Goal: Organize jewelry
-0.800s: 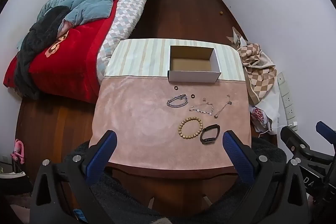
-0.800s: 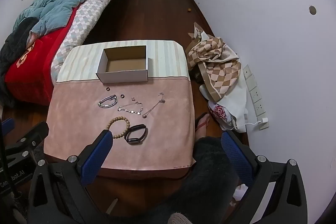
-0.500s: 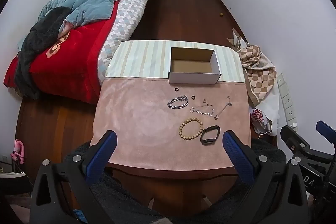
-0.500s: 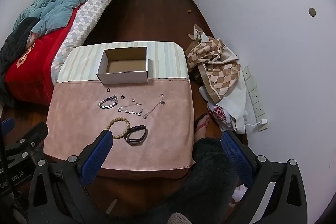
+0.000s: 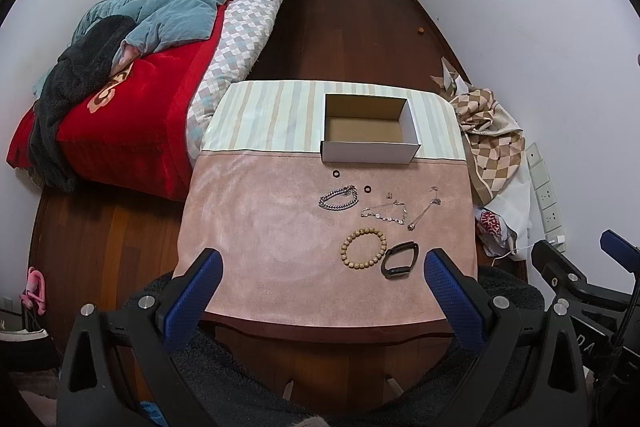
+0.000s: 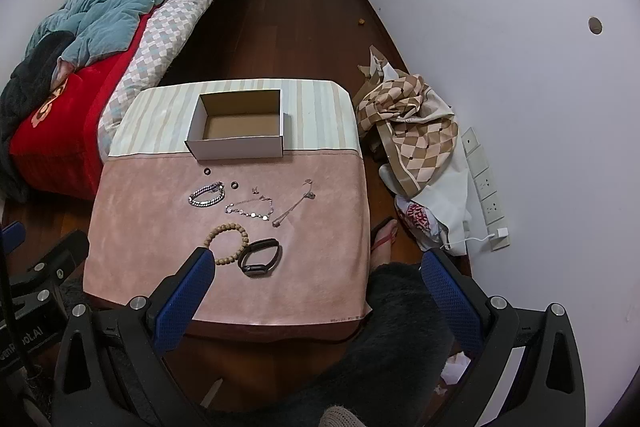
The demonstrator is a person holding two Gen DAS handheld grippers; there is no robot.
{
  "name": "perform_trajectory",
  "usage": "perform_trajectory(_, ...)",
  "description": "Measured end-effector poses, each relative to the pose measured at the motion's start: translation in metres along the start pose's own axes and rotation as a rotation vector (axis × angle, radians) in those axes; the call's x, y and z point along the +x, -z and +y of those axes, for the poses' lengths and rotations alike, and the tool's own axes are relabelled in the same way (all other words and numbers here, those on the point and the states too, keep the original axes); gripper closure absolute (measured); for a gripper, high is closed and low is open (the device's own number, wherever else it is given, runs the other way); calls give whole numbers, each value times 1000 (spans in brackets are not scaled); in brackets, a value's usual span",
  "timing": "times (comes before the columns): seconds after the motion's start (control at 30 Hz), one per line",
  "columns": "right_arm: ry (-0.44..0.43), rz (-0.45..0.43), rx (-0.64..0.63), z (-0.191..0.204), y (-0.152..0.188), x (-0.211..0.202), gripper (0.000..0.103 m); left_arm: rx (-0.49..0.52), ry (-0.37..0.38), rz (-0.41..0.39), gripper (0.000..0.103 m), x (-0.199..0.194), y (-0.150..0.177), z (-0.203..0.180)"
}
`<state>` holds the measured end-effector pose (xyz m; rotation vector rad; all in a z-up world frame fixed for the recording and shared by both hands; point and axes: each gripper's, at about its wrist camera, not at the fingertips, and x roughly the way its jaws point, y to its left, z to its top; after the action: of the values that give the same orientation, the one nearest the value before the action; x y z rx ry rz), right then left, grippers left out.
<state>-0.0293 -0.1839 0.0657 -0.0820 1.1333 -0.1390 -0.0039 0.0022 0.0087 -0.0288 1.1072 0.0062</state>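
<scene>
An empty white cardboard box stands at the back of a small table. In front of it, on the pink cloth, lie a silver chain bracelet, two small black rings, thin chains, a wooden bead bracelet and a black band. My left gripper hangs open above the table's near edge, nothing between its fingers. My right gripper is open too, high over the table's near right corner.
A bed with red and teal bedding lies left of the table. A checkered cloth heap and wall sockets are to the right. A foot in a sandal rests by the table's right side. Dark wooden floor runs to a door.
Both views have shifted only very slightly; the jewelry, the box and both grippers stay as they were.
</scene>
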Motion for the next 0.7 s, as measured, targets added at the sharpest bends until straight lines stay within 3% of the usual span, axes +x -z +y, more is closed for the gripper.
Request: perform_trajectory(0.7,4,-6,-5,1,-3,-6,0,2,-1,-12,0,-7,-7,-6)
